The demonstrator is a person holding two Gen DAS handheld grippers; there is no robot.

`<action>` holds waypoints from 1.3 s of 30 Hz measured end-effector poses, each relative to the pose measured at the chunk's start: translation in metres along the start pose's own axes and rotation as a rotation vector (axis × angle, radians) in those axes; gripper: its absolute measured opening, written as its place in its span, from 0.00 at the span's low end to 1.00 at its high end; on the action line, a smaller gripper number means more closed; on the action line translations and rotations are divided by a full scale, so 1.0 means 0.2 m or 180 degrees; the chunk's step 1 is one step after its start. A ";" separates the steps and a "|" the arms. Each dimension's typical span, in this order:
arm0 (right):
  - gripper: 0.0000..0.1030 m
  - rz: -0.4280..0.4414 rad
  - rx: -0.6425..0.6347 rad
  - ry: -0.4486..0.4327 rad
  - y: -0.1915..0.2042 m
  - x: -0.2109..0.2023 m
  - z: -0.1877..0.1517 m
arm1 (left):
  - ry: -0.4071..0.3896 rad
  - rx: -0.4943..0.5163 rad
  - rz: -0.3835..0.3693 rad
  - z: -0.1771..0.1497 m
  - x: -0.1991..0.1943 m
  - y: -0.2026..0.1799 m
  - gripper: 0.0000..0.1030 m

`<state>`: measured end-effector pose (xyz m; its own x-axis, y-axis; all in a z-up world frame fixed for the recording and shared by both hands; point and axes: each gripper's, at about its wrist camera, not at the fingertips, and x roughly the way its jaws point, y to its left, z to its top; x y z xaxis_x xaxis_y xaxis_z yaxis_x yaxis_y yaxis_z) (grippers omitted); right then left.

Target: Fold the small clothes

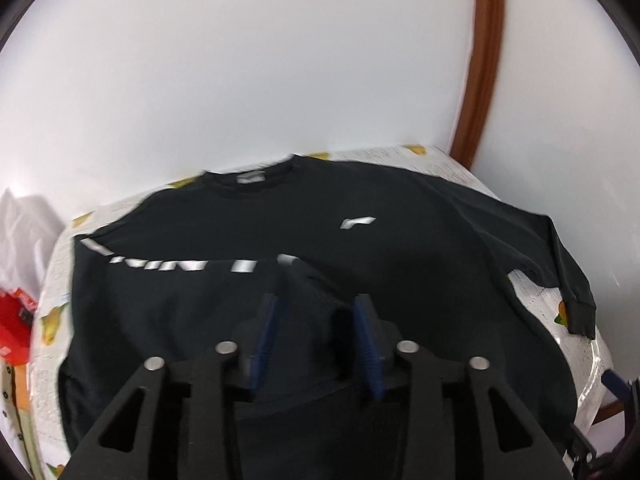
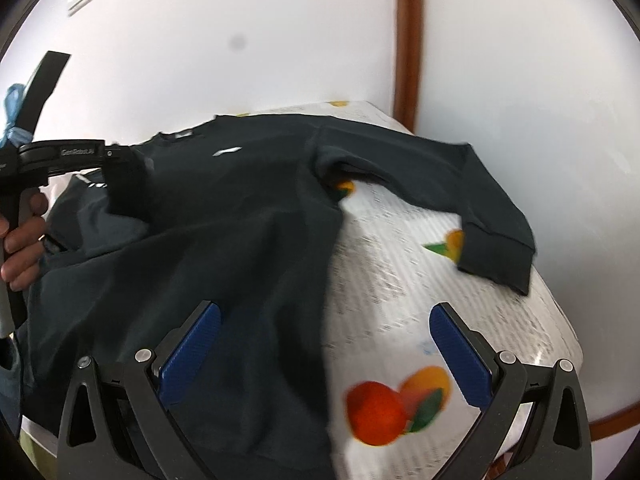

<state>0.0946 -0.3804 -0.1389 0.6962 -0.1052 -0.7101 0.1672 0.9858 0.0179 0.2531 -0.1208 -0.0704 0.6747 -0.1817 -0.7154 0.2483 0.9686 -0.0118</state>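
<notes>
A black long-sleeved sweatshirt with white lettering across the chest (image 1: 400, 248) lies spread, front up, on a desk covered in a white cloth printed with text and oranges (image 2: 400, 280).

The left wrist view looks up the garment from its hem: the collar with its white neck label is farthest away, and a small white logo sits on the chest. The left tool (image 1: 316, 340) has its blue ribbed pads (image 1: 266, 340) on either side of a raised fold of black fabric. The jaws are partly apart, and whether the pads still press on the cloth cannot be told for sure; there seems to be a slim gap on each side.

The right wrist view gives what the first cannot: the left tool from the side (image 2: 100, 160), over the sweatshirt's left part, with a person's hand (image 2: 22, 240) around its black handle. Here the right tool (image 2: 326, 344) hangs wide apart, grasping nothing, one blue pad (image 2: 192, 352) above the sweatshirt's body and the other above bare printed cloth. One sleeve (image 2: 480, 216) stretches outward, its cuff lying near the desk's edge.

A white wall with a brown wooden strip (image 2: 408, 40) stands behind.
</notes>
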 end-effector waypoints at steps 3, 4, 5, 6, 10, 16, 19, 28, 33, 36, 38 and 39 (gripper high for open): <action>1.00 0.0135 -0.0103 -0.0018 0.12 0.02 0.05 | -0.0100 -0.0132 0.0095 -0.06 -0.10 0.19 0.56; 1.00 0.0167 -0.0122 -0.0021 0.15 0.02 0.07 | -0.0128 -0.0165 0.0161 -0.10 -0.13 0.27 0.56; 1.00 0.0196 -0.0144 -0.0018 0.20 0.03 0.09 | -0.0134 -0.0187 0.0217 -0.12 -0.14 0.33 0.56; 1.00 0.0235 -0.0177 -0.0015 0.24 0.05 0.11 | -0.0135 -0.0213 0.0281 -0.15 -0.16 0.39 0.56; 0.99 0.0329 -0.0319 0.0002 0.41 0.14 0.19 | -0.0058 -0.0429 0.0530 -0.30 -0.19 0.69 0.58; 0.97 0.0178 -0.0519 0.0108 0.54 0.33 0.31 | 0.0244 -0.0752 0.0767 -0.54 -0.13 1.07 0.58; 0.97 0.0122 -0.0508 0.0181 0.54 0.44 0.39 | 0.0363 -0.0812 0.0774 -0.63 -0.09 1.17 0.58; 0.97 0.0047 -0.0395 0.0440 0.53 0.79 0.54 | 0.0388 -0.0584 0.0967 -0.60 0.06 1.25 0.58; 0.81 0.0120 -0.0329 0.0579 0.54 0.92 0.56 | 0.0371 -0.0518 0.1023 -0.54 0.14 1.28 0.56; 0.67 0.0308 -0.0237 0.0668 0.55 0.98 0.57 | 0.0353 -0.0513 0.0869 -0.53 0.17 1.28 0.32; 0.46 0.0420 -0.0241 0.0670 0.58 1.00 0.60 | 0.0346 -0.0507 0.0761 -0.53 0.18 1.26 0.15; 0.39 0.0465 -0.0270 0.0668 0.59 1.00 0.61 | 0.0326 -0.0484 0.0808 -0.53 0.18 1.25 0.13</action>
<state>0.3399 -0.3004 -0.1932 0.5473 0.0598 -0.8348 0.0102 0.9969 0.0781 0.2652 0.1327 -0.1728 0.6263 0.0799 -0.7755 -0.0312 0.9965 0.0774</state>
